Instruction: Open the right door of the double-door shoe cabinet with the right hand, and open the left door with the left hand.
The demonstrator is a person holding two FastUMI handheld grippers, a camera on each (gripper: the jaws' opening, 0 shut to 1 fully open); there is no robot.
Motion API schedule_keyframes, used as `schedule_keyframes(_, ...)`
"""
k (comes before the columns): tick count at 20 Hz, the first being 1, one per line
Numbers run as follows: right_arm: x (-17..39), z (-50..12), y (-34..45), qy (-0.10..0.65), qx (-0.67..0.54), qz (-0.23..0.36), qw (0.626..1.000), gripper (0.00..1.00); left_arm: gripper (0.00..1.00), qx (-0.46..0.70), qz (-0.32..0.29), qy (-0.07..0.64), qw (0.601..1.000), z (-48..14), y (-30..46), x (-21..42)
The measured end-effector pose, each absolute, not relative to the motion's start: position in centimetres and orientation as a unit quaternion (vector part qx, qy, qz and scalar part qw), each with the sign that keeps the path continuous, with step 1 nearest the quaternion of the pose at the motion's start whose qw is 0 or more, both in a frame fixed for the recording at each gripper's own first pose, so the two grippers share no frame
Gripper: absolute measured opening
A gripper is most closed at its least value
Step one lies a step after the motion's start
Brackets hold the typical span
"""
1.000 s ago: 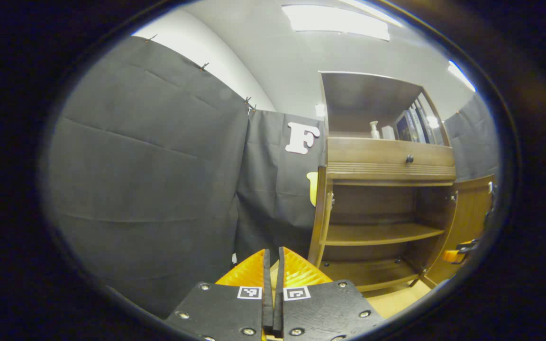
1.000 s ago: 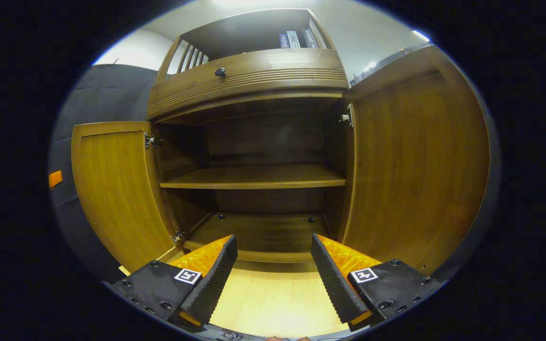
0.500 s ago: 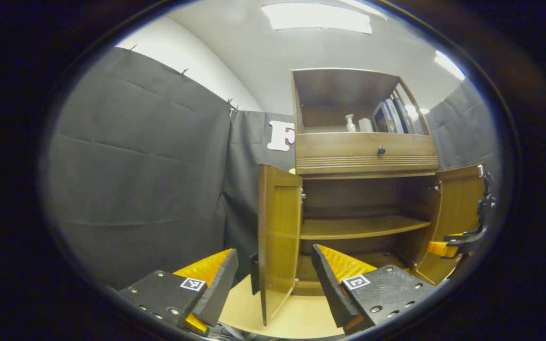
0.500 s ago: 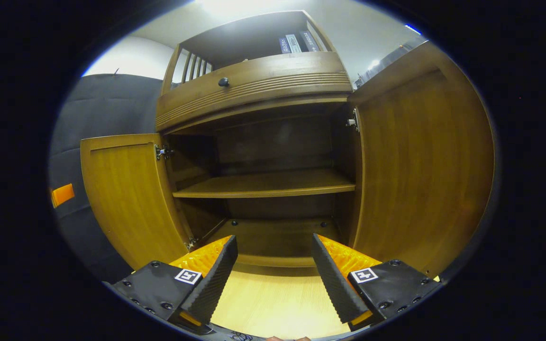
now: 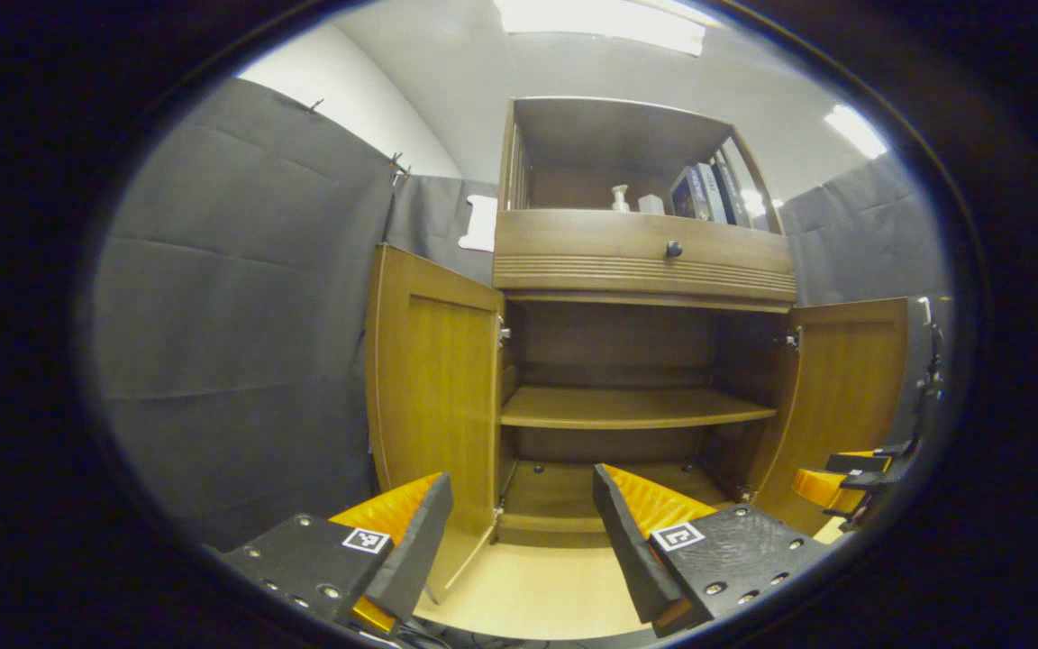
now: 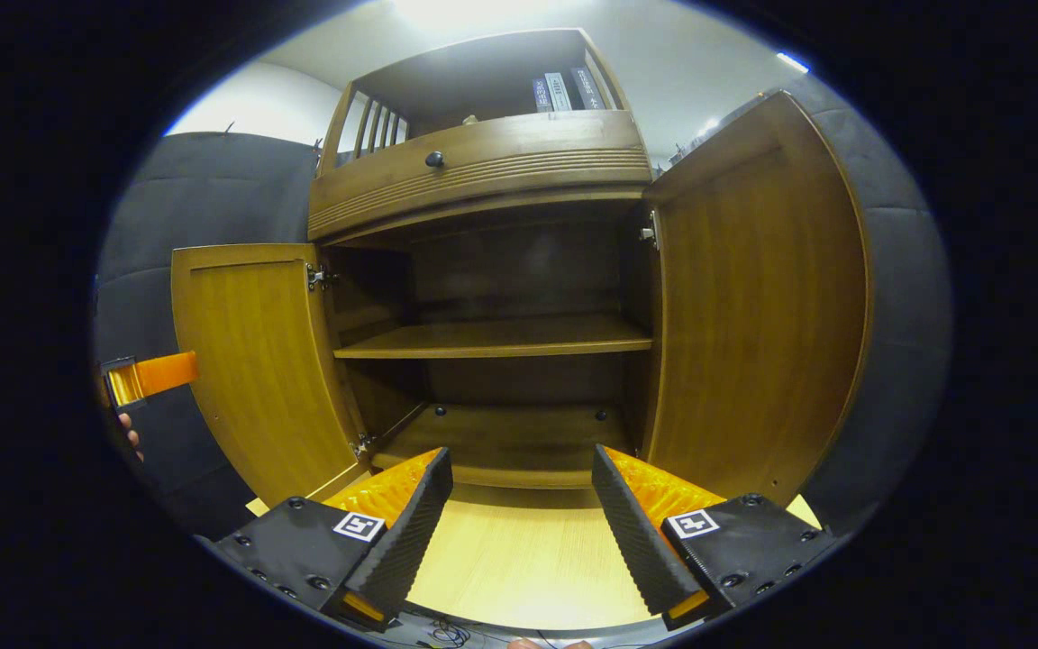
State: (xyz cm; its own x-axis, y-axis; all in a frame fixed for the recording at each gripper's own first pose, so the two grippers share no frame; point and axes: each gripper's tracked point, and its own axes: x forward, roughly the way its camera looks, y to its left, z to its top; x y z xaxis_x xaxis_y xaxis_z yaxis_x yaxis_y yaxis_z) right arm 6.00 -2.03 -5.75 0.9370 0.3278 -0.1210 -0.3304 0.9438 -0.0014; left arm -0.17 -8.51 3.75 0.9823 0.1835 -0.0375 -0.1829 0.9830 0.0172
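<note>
Both grippers hang spread and empty in front of the double-door shoe cabinet (image 6: pixel 492 270): the right gripper (image 6: pixel 519 532), its fingers wide apart with nothing between them, hovers above the pale wood floor (image 6: pixel 519 568) and faces squarely into the open carcass, while the left gripper (image 5: pixel 519 532), jaws likewise parted and clear of everything, looks in from a spot a little to the cabinet's left. Outward from the right gripper, the right door (image 6: pixel 753 306) stands swung out wide on its hinge (image 6: pixel 648 233); the left door (image 6: pixel 258 361) is thrown back on the opposite side, and the left gripper appears just beyond that door's outer edge, with a fingertip of the person's hand (image 6: pixel 129 434) below it. Between the two doors the middle shelf (image 6: pixel 492 338) and the bottom board (image 6: pixel 501 442) lie bare. Above them sit the drawer with its dark knob (image 6: pixel 434 159) and an upper shelf holding books (image 6: pixel 564 90) and, seen from the left gripper view, a pump bottle (image 5: pixel 618 196). By the look of it the task is as good as finished: both doors are open and neither gripper touches one. At most, what may be left is a pull back from the cabinet.
</note>
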Motion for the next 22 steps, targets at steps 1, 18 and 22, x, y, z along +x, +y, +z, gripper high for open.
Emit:
schedule_keyframes(1,5.6,-5.7,-2.5,0.06,-0.016,0.165,0.984,0.98,0.91,0.007,0.087,0.023,0.996,3.5,-8.6,0.0)
schedule_keyframes(18,3.1,-2.7,-3.1,0.029,-0.026,0.14,0.989,0.98,0.91,0.026,0.001,0.036,0.999,2.6,-10.8,1.2)
schedule_keyframes(22,2.9,-2.3,-2.2,0.02,-0.028,0.132,0.991,0.98,0.91,0.017,-0.018,0.024,0.999,2.6,-11.0,1.5)
